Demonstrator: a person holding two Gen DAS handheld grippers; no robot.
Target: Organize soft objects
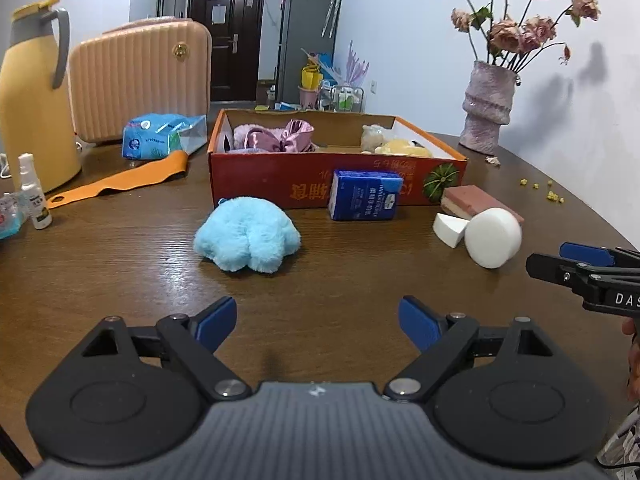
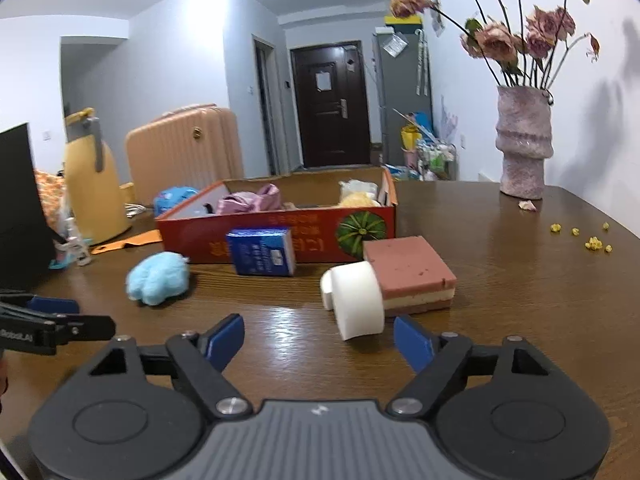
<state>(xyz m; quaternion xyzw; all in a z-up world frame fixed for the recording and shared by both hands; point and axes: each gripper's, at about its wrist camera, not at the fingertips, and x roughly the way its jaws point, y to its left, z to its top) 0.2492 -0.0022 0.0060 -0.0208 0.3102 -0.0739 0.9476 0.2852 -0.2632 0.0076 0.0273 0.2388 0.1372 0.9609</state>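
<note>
Two hand-held grippers hovered spread and empty over the table [image 1: 120, 280]: the left hand-held gripper [image 1: 316, 322] behind the blue plush [image 1: 246, 238], the right hand-held gripper [image 2: 318, 340] just behind the white sponge [image 2: 358, 300]; beyond stood the box [image 1: 280, 176].

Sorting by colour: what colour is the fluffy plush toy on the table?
Light blue. The fluffy plush toy shows best in the left wrist view.
</note>
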